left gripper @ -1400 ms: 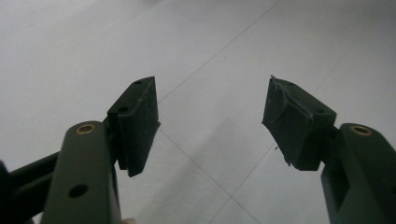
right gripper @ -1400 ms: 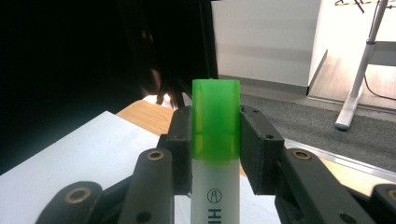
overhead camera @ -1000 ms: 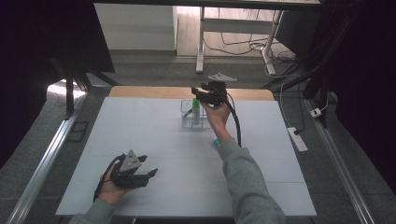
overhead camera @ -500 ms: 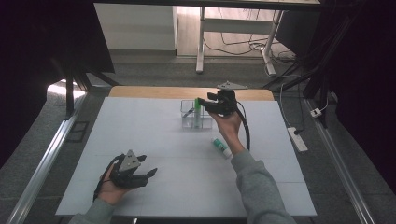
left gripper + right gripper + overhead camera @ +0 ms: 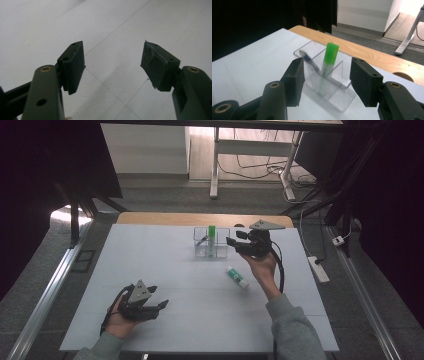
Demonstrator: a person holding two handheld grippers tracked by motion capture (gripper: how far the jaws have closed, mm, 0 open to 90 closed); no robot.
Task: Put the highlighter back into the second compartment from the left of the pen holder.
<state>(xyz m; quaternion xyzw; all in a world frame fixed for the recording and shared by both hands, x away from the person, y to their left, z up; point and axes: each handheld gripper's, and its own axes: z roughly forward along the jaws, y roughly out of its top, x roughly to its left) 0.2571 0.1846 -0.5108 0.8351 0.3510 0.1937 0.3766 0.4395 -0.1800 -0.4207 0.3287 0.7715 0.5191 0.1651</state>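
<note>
A clear plastic holder [image 5: 211, 249] [image 5: 329, 92] stands at the table's far middle. Upright in it is a glue stick with a green cap [image 5: 212, 232] [image 5: 330, 53], and a pen [image 5: 201, 240] [image 5: 308, 60] leans in the compartment beside it. A second green-capped glue stick [image 5: 236, 276] lies flat on the white table. My right gripper [image 5: 231, 241] [image 5: 326, 80] hangs open just right of the holder, empty, its jaws pointing at it. My left gripper [image 5: 161, 305] [image 5: 112, 66] rests open and empty near the front left, over bare table.
The white sheet [image 5: 150, 265] covers the table, with a wooden strip [image 5: 160, 218] along its far edge. A power strip [image 5: 318, 268] lies on the floor to the right. Desk legs and cables [image 5: 250, 170] stand beyond the table.
My right gripper has drawn back to the right from above the holder and let go of the green-capped stick, which now stands in it. The left gripper has not moved.
</note>
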